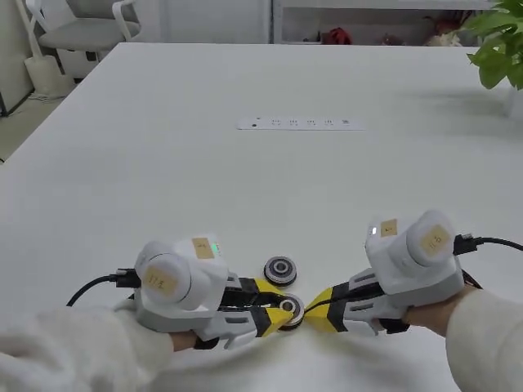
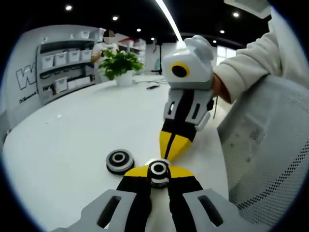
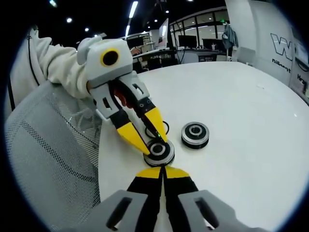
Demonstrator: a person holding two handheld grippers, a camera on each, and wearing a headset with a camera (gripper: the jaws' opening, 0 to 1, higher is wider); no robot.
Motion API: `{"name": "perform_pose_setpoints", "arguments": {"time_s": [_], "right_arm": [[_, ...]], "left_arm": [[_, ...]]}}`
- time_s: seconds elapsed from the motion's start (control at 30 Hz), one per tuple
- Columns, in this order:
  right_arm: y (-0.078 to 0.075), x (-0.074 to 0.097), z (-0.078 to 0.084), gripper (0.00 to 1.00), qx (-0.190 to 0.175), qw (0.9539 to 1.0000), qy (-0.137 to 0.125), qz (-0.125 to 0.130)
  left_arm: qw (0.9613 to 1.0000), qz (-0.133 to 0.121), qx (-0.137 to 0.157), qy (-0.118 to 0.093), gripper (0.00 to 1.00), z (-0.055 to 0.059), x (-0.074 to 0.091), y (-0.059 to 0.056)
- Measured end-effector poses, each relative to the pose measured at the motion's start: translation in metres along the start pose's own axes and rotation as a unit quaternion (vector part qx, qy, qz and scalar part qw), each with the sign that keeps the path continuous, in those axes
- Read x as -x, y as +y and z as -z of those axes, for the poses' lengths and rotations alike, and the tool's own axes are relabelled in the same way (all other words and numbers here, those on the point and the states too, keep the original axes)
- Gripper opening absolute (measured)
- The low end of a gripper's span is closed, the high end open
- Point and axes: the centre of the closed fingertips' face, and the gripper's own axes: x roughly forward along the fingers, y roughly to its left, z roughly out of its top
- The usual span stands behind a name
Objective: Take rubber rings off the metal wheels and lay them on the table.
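Your left gripper [image 1: 274, 302]: jaws clamped on metal wheel [image 1: 289, 309], bottom centre. Your right gripper [image 1: 317, 300]: jaws together at wheel's rim; hold on rubber ring [image 3: 170, 157] unclear. Step: stripping ring. Next: peel outward. Second wheel [image 1: 280, 269] waiting just above.

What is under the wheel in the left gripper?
White table lies beneath the wheel in the left gripper; yellow jaw tips cover its lower edge, so contact cannot be judged.

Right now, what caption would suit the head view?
Left gripper grips a metal wheel as right gripper meets it; second wheel beside.
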Motion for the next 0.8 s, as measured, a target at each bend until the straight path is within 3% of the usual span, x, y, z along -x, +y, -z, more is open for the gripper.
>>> {"name": "perform_pose_setpoints", "arguments": {"time_s": [0.17, 0.33, 0.47, 0.57, 0.8], "right_arm": [[-0.003, 0.002, -0.002, 0.00, -0.037, 0.9993, -0.007, 0.005], [0.003, 0.001, -0.005, 0.19, -0.038, 0.9991, -0.018, -0.009], [0.004, -0.005, -0.002, 0.21, -0.014, 0.9999, -0.005, 0.001], [0.005, -0.007, -0.006, 0.25, -0.021, 0.9997, -0.016, 0.000], [0.006, -0.011, -0.010, 0.23, -0.019, 0.9996, -0.022, 0.002]], "left_arm": [[1.0000, 0.000, -0.005, -0.003, 0.14, 0.001, 0.001, 0.001], [1.0000, 0.001, -0.004, -0.005, 0.14, 0.001, 0.002, 0.002], [1.0000, 0.001, -0.004, -0.005, 0.14, 0.002, 0.003, 0.001], [1.0000, 0.001, -0.004, -0.005, 0.14, 0.002, 0.004, 0.001], [1.0000, 0.000, -0.003, -0.006, 0.14, 0.003, 0.005, 0.002]]}}
